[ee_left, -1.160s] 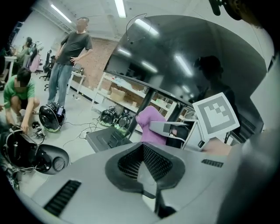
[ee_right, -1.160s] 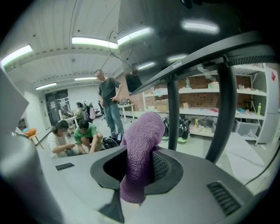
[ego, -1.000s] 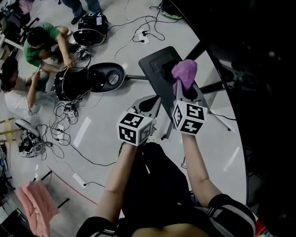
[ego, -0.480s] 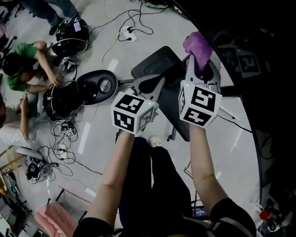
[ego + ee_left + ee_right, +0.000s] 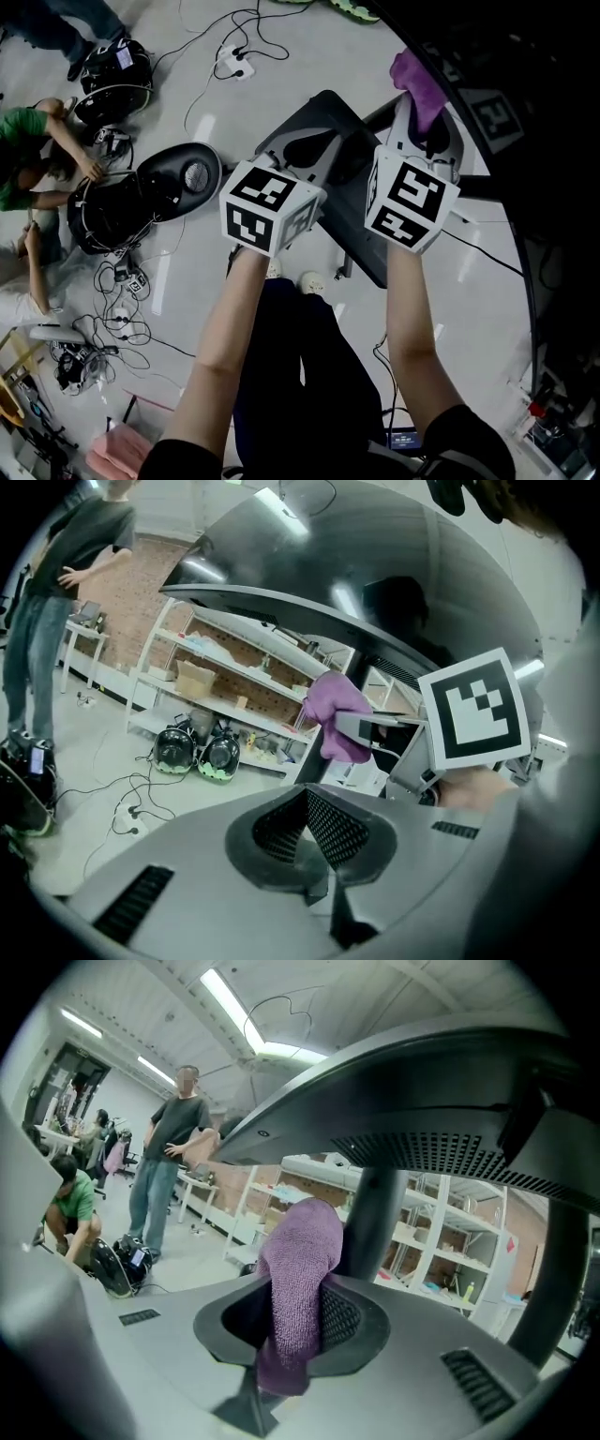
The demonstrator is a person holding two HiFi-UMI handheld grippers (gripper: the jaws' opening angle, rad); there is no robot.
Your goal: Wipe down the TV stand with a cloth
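My right gripper (image 5: 424,114) is shut on a purple cloth (image 5: 414,75), and in the head view it is raised at the upper right against the TV's dark curved back (image 5: 525,141). In the right gripper view the cloth (image 5: 300,1288) hangs folded between the jaws, just in front of the TV stand's dark post (image 5: 373,1222). The stand's black base plate (image 5: 361,246) lies on the floor below both grippers. My left gripper (image 5: 305,152) is shut with nothing in it and hovers over the base, left of the right one. The left gripper view shows the cloth (image 5: 337,714) ahead.
People crouch (image 5: 28,159) at the left among black helmet-like units (image 5: 112,66), a black round device (image 5: 178,178) and cables (image 5: 122,281). A power strip (image 5: 234,58) lies at the far side. Shelving (image 5: 234,686) stands beyond the TV, and a person (image 5: 169,1166) stands nearby.
Both grippers have risen and moved forward. The right one has carried the cloth up and to the right, from over the base plate to the TV's back by the post.
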